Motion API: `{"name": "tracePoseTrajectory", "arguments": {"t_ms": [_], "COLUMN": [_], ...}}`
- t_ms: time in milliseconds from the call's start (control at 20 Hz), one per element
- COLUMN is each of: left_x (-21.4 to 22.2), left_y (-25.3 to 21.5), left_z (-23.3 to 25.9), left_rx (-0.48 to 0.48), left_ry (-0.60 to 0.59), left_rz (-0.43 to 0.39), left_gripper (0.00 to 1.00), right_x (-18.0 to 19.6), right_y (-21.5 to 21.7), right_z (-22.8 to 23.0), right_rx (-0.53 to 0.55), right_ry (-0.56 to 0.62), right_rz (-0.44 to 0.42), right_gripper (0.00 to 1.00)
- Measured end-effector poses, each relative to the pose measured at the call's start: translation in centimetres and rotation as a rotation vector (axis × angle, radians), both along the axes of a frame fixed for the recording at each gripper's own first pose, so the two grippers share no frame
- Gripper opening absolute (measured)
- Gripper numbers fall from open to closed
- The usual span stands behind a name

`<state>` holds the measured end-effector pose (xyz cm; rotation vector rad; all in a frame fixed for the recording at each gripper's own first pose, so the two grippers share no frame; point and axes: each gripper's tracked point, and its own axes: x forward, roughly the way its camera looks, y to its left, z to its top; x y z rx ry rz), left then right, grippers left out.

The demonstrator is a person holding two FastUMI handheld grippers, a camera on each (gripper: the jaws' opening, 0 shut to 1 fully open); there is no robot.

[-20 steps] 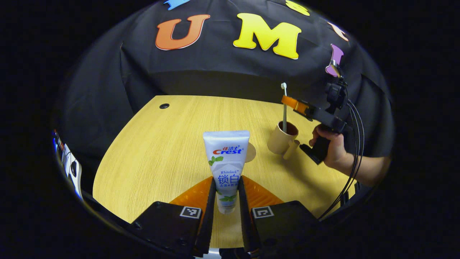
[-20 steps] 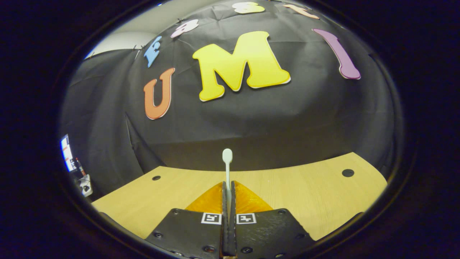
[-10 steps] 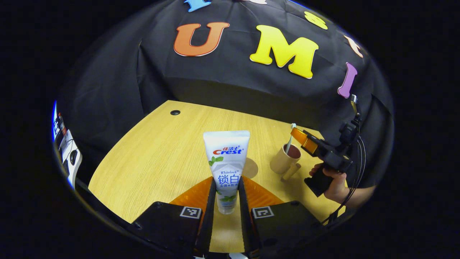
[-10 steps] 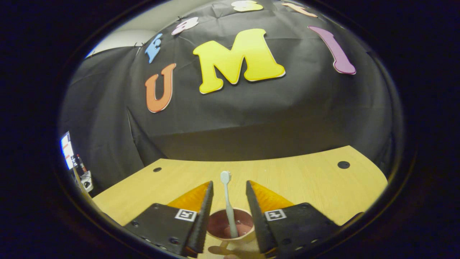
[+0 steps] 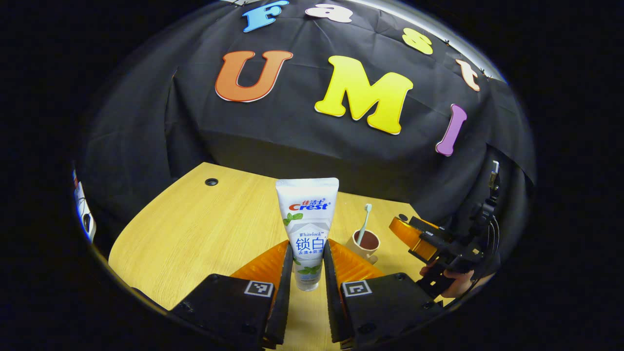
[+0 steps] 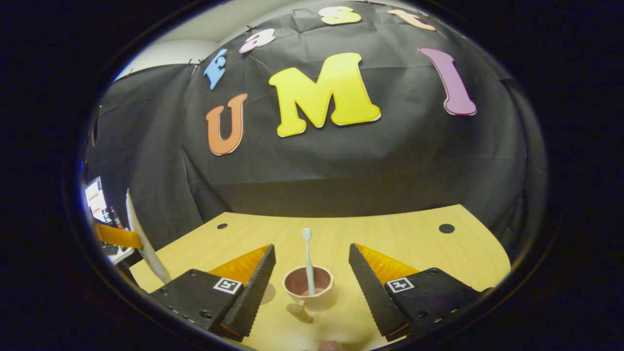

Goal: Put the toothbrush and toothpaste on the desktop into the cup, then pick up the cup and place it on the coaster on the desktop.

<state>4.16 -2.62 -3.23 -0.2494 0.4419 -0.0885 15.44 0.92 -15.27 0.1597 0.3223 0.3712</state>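
A white toothpaste tube [image 5: 307,219] stands upright between the fingers of my left gripper [image 5: 307,246], which is shut on its lower part. Beyond it to the right, the tan cup [image 5: 364,243] sits on the wooden table [image 5: 195,234] with the pale toothbrush [image 5: 363,225] leaning inside. In the right gripper view the cup [image 6: 309,290] is just ahead of my open right gripper [image 6: 311,249], its handle toward me, and the toothbrush [image 6: 306,258] stands in it untouched. A round coaster [image 6: 268,292] peeks out beside the cup, partly hidden by a finger.
A hand [image 5: 451,285] holds the right gripper [image 5: 414,234] to the right of the cup. The left gripper [image 6: 114,236] with the tube [image 6: 141,234] shows at the left edge. Cable holes [image 6: 446,228] mark the table's far corners.
My right gripper opened, let go of the toothbrush into the cup and drew back. My left gripper kept hold of the toothpaste and rose, tilting upward.
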Motion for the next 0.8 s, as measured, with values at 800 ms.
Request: {"name": "tracePoseTrajectory", "arguments": {"t_ms": [800], "left_x": [11.0], "left_y": [-13.6], "left_z": [-0.1], "left_rx": [-0.003], "left_ry": [-0.161], "left_rz": [-0.196], "left_gripper": [0.37], "right_x": [-5.6], "right_y": [-12.0], "right_z": [-0.9], "right_rx": [-0.087], "right_ry": [0.090], "right_rz": [-0.161], "right_gripper": [0.94]}}
